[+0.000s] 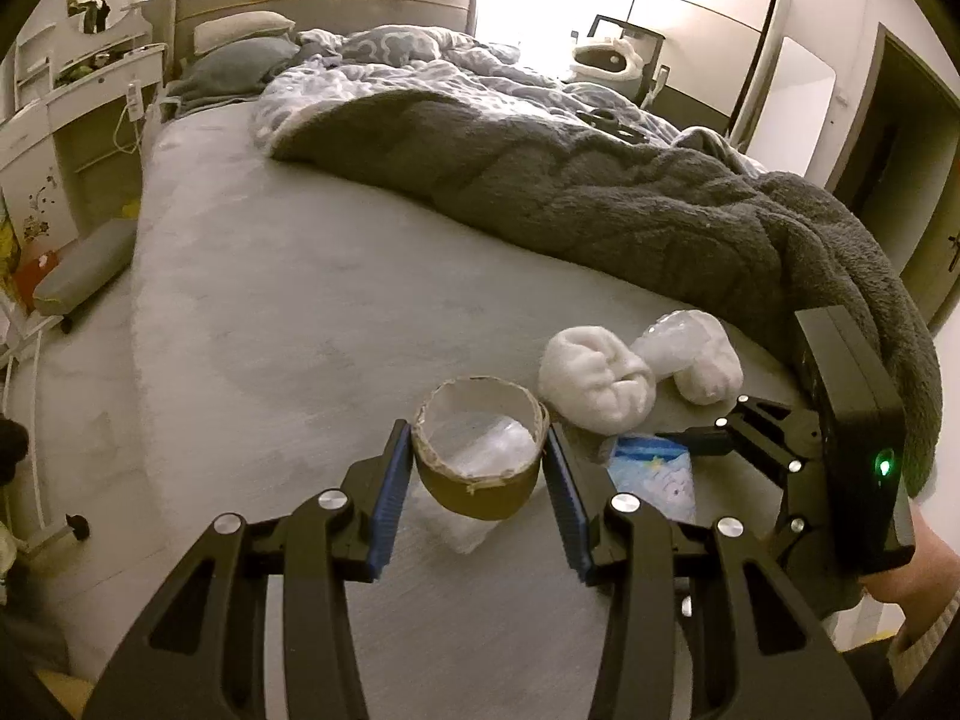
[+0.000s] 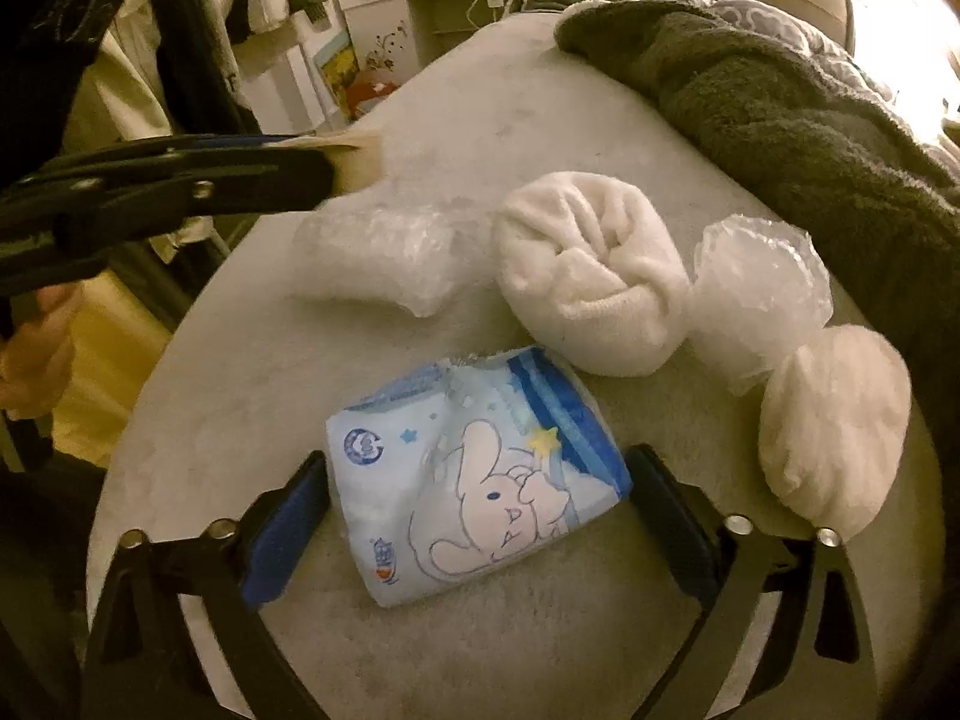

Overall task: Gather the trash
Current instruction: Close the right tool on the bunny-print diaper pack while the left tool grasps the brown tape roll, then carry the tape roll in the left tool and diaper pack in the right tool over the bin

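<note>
My left gripper point(image 1: 480, 462) is shut on a brown cardboard tape roll point(image 1: 480, 456), its blue pads point(image 1: 390, 480) pressed on both sides, held just above the bed. In the right wrist view that roll point(image 2: 354, 159) shows blurred at the upper left. My right gripper point(image 2: 477, 465) is open over a blue-and-white tissue pack point(image 2: 480, 474) with a rabbit drawing; the pack lies flat between the pads point(image 2: 288, 534), which stand at its edges. On the sheet beyond lie a rolled white sock point(image 2: 591, 282), crumpled clear plastic point(image 2: 762, 288), a second white ball point(image 2: 834, 426) and a bubble-wrap piece point(image 2: 384, 258).
A dark grey fleece blanket point(image 1: 600, 180) lies heaped along the right of the bed point(image 1: 270, 300), close behind the trash. Pillows point(image 1: 240, 54) sit at the headboard. A white desk point(image 1: 60, 120) stands left of the bed. A hand point(image 1: 912, 570) holds the right gripper's black body point(image 1: 852, 420).
</note>
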Demonstrator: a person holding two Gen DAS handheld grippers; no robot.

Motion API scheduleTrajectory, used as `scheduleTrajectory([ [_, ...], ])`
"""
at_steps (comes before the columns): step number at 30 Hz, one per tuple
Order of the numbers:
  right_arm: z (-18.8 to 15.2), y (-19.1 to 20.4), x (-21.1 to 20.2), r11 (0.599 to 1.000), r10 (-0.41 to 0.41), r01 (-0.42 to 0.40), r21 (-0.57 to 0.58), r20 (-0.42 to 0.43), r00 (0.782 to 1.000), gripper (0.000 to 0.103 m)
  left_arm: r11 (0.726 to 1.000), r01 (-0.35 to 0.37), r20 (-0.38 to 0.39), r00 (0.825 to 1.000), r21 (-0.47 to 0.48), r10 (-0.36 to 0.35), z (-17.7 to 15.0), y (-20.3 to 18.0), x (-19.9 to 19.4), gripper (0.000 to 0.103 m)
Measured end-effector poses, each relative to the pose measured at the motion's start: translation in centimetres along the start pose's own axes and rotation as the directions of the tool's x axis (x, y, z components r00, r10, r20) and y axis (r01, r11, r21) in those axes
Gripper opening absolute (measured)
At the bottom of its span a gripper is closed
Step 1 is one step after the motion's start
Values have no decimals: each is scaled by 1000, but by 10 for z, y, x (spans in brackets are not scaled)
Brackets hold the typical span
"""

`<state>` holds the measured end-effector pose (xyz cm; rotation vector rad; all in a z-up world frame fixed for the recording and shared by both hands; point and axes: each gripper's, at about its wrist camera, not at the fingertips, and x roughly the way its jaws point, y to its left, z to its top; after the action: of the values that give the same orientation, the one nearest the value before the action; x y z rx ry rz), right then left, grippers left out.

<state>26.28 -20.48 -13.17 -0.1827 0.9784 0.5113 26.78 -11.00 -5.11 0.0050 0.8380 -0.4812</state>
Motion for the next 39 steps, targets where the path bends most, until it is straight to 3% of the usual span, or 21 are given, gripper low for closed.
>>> scheduleTrajectory([
  [2,3,-1,-2,1000,-2,2,12,0,1000,81,1000,-8,5,1000,-9,8,-2,6,-5,47],
  [9,16,5,-7,999,-26,28,43,-31,999,70,999,-39,15,999,-32,39,-12,29,-21,47],
  [15,27,18,-22,996,35,-36,80,16,999,70,996,-74,18,997,-51,75,-19,51,-37,47],
  [32,69,42,-28,990,7,-33,139,186,983,70,979,-135,-15,991,-151,134,-52,105,-59,47],
  [39,86,68,-20,992,7,-35,125,217,976,70,962,-179,-27,984,-208,177,-68,130,-72,47],
])
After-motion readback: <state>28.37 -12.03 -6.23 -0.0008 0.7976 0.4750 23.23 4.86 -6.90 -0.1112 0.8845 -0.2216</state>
